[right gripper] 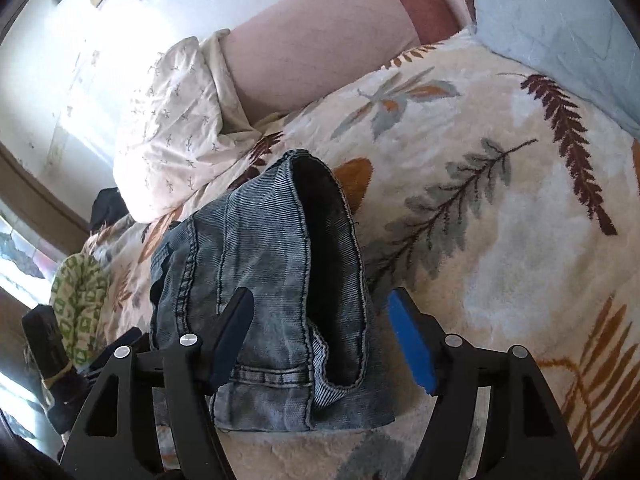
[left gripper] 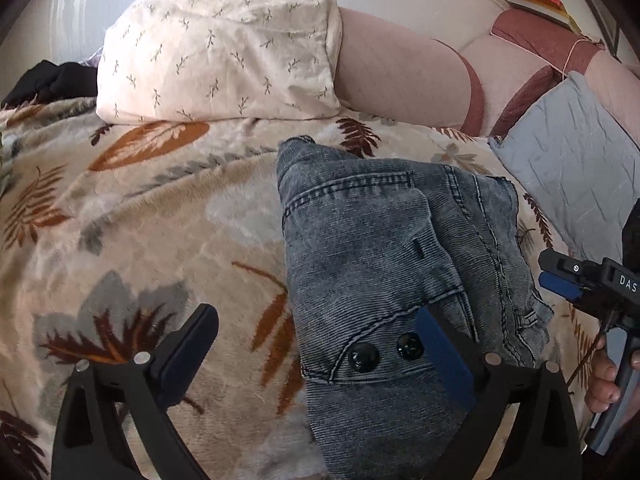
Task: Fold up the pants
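Grey washed denim pants [left gripper: 392,264] lie folded in a compact stack on the leaf-patterned blanket [left gripper: 160,220]. Two black buttons [left gripper: 386,352] show near my left gripper. My left gripper [left gripper: 320,344] is open, its jaws wide apart over the pants' left edge, holding nothing. In the right wrist view the pants [right gripper: 264,288] lie between the jaws, with a dark waist opening showing. My right gripper [right gripper: 324,332] is open around the near end of the stack. The right gripper also shows in the left wrist view [left gripper: 560,276], at the pants' right side.
A cream leaf-print pillow [left gripper: 216,44] and a pink headboard cushion [left gripper: 400,72] lie behind the pants. A grey quilted pillow [left gripper: 572,184] lies at the right. Dark clothing [left gripper: 52,80] sits far left. A green patterned cloth [right gripper: 80,300] lies at the bed's edge.
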`<state>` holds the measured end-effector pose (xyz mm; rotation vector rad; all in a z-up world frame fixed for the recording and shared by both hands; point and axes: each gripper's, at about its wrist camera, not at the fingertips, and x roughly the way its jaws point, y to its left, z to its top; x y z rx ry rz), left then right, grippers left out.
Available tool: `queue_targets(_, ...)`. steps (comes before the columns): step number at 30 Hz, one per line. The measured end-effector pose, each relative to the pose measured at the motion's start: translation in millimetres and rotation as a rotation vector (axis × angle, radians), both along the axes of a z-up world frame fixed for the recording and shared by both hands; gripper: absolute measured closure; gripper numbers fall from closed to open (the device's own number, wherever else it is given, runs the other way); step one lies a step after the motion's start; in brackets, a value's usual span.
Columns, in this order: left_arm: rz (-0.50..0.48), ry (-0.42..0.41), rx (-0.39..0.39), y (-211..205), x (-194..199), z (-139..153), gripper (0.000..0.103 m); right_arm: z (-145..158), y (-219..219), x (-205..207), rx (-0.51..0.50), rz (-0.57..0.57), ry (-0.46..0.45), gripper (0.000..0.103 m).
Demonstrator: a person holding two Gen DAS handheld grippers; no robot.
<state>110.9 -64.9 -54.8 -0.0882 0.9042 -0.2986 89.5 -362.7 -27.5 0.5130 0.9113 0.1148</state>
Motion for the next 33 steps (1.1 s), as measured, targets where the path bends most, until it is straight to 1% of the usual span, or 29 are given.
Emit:
queue_targets(3,-0.003,0.012,-0.021,3.0,2.0,-2.4,0.001,-5.9,-3.7,4.5,0.021,-0.006,0.020,0.031)
queue_targets(5,-0.005,0.026,-0.047,8.1,3.4,-1.5,0.001,-12.6,-4.3,7.4,0.028,-0.006,0.045,0.031)
queue_targets(8,0.010,0.035,-0.060,18.1,6.8,1.9,0.001,-22.3,-5.9,11.1,0.061,-0.006,0.083,0.031)
queue_targets(11,-0.002,0.055,-0.119,26.2,9.8,3.9,0.001,-25.4,-6.0,11.8,0.096,0.000,0.092,0.031)
queue_targets(13,0.003,0.063,-0.139,25.9,11.2,1.8,0.001,-28.9,-5.3,13.6,0.115,0.012,0.104,0.030)
queue_targets(15,-0.016,0.082,-0.144,20.8,12.1,-4.8,0.001,-33.9,-4.4,15.9,0.132,0.016,0.117,0.030)
queue_targets(17,-0.039,0.093,-0.157,15.3,12.2,-11.6,0.001,-35.5,-4.5,17.7,0.144,0.019,0.109,0.027)
queue_targets(19,-0.046,0.088,-0.191,13.2,13.1,-14.9,0.001,-36.6,-5.2,18.9,0.171,0.022,0.101,0.022)
queue_targets(21,-0.050,0.094,-0.230,13.6,15.5,-16.1,0.001,-37.8,-5.3,19.4,0.189,0.020,0.095,0.021)
queue_targets(25,-0.050,0.114,-0.289,14.4,17.0,-21.4,0.001,-39.5,-1.5,21.7,0.201,0.030,0.078,0.021)
queue_targets(27,-0.054,0.124,-0.322,15.2,17.6,-22.7,0.001,-40.0,-0.4,22.3,0.231,0.041,0.071,0.021)
queue_targets(28,-0.062,0.130,-0.346,15.3,18.2,-22.7,0.001,-40.6,0.6,22.6,0.252,0.050,0.073,0.022)
queue_targets(29,-0.076,0.135,-0.368,14.6,18.4,-22.3,0.001,-40.2,1.8,22.5,0.251,0.053,0.074,0.022)
queue_targets(31,-0.128,0.143,-0.408,9.7,16.7,-19.8,0.001,-39.5,5.1,22.2,0.251,0.070,0.071,0.023)
queue_targets(32,-0.138,0.132,-0.400,7.1,14.9,-17.6,0.001,-39.1,6.6,21.8,0.254,0.081,0.070,0.025)
queue_targets(33,-0.142,0.117,-0.372,3.8,13.5,-16.4,0.001,-38.6,8.0,22.0,0.256,0.088,0.069,0.027)
